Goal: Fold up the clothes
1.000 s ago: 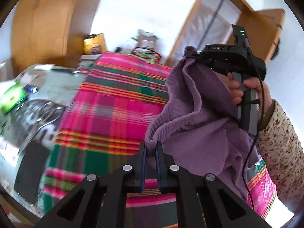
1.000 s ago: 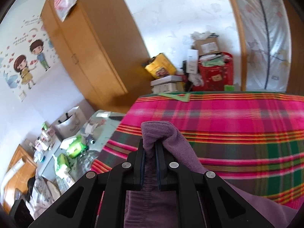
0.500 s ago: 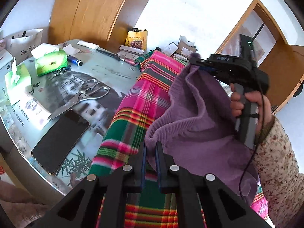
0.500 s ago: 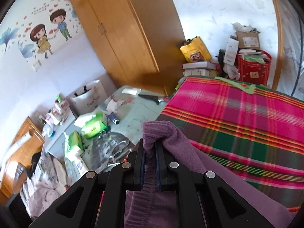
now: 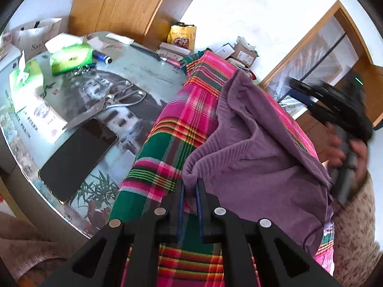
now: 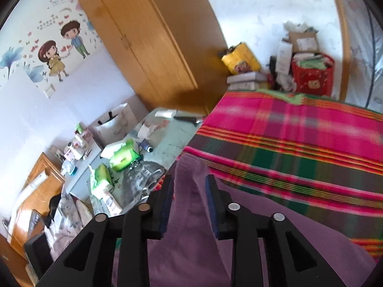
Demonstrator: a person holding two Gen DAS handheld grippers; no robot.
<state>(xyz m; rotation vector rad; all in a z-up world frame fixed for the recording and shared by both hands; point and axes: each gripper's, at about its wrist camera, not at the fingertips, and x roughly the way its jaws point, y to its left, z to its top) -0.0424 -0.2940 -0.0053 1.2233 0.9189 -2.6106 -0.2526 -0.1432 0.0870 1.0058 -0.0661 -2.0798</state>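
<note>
Two claws are working one purple knitted garment (image 5: 258, 167) over a plaid cloth (image 5: 182, 124) in pink, green and red that is covering the worktop (image 5: 143, 71). The left claw (image 5: 189, 186) is pointing steeply down, its jaws standing narrow and pinching a ribbed edge of the garment right at the tips. From there the knit is spreading up and to the right, draped across the plaid with a fold running through its middle. In the left wrist view the right hand (image 5: 344, 148), blurred, is wrapping the handle of its tool beyond the garment's far side, a speckled sleeve (image 5: 354, 234) below it. The right claw (image 6: 189, 186) is also angling down, and its jaws have just been opening; they are now standing apart with a ridge of the purple knit lying loose between them, the blue pads (image 6: 210, 191) not pressing it. Scissors (image 5: 112, 102), a dark phone (image 5: 79, 153) and green tissue packs (image 5: 71, 59) are lying on the bare worktop to the left.
</note>
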